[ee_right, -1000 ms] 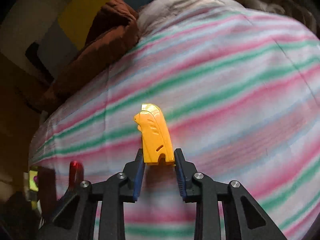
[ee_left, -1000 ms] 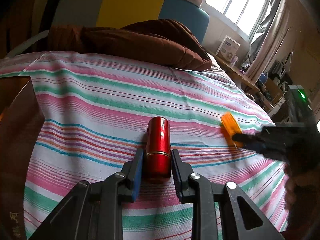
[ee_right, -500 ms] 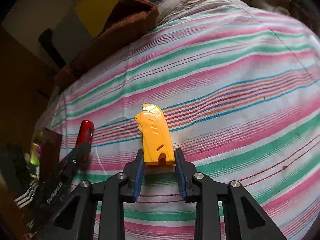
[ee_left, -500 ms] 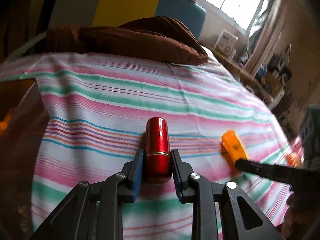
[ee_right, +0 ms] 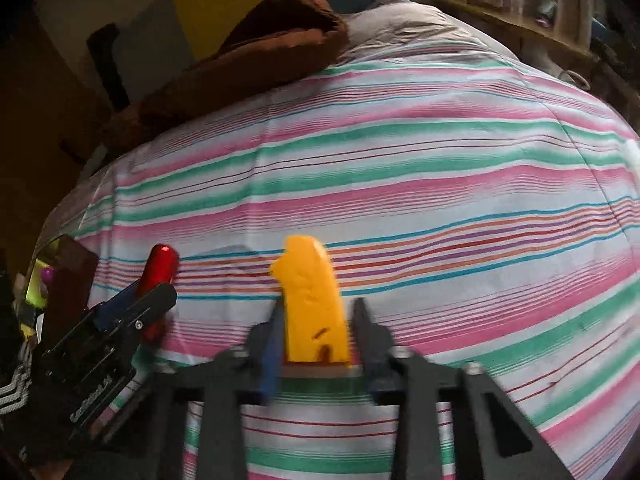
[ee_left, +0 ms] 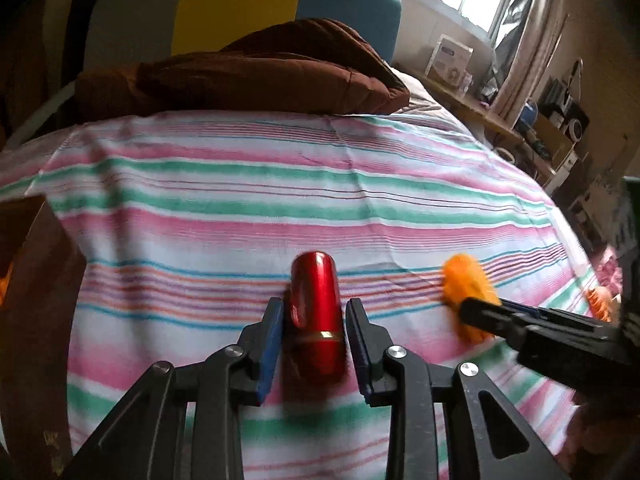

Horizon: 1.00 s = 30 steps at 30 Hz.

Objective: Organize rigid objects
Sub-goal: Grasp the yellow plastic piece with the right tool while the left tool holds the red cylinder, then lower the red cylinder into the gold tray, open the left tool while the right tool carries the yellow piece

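A glossy red cylinder with a gold band lies lengthwise between the fingers of my left gripper. The jaws are opening, and a thin gap shows on each side of it. In the right wrist view my right gripper is shut on an orange plastic piece, held just above the striped sheet. The red cylinder and the left gripper show at that view's left. The orange piece and the right gripper appear blurred at the left wrist view's right.
A brown box stands at the bed's left edge, with a yellow-green item inside. A brown cushion lies along the far side of the sheet. A cluttered shelf runs by the window at the right.
The left jaws have parted from the red cylinder, which has slid back a little between them. The right gripper has brought the orange piece closer to the left gripper.
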Tool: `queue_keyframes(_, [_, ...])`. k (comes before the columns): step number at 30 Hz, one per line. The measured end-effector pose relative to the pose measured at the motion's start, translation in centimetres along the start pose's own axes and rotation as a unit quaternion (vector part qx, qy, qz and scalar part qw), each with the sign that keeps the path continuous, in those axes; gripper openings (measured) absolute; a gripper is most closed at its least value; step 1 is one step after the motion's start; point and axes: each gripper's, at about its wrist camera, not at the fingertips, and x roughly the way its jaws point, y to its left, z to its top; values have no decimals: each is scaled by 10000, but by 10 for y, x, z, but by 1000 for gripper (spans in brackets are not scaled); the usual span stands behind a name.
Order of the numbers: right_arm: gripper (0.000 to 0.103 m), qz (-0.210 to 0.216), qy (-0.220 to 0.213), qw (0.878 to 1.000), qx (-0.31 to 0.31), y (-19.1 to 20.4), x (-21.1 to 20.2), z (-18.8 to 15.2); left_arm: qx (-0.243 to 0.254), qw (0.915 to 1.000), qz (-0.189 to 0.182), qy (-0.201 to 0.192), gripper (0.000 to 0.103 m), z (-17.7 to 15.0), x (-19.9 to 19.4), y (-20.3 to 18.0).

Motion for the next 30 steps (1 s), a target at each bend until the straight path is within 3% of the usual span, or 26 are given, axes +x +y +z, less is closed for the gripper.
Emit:
queue_keyframes(5, [28,419,75,9979,486,-14,1,1,149,9999,-26,-6,26,-6,-5,-1])
queue_keyframes(11, [28,351,92,9990,273,-5,5,2,29,9996,-278,-63,26,-28,-31,7])
queue_keyframes(16, [28,449,76,9985,300,-6,5,0,-47,9979,-611,-227,26,-44,-66,11])
queue_keyframes(23, [28,935,157,9948,366,-3,3,-7,-51,9939,-977,-512,26,-68,-125,21])
queue_keyframes(30, [28,1289,289,9910,201,11,2,-15,-178,9929,-901,-754,26,-91,-178,60])
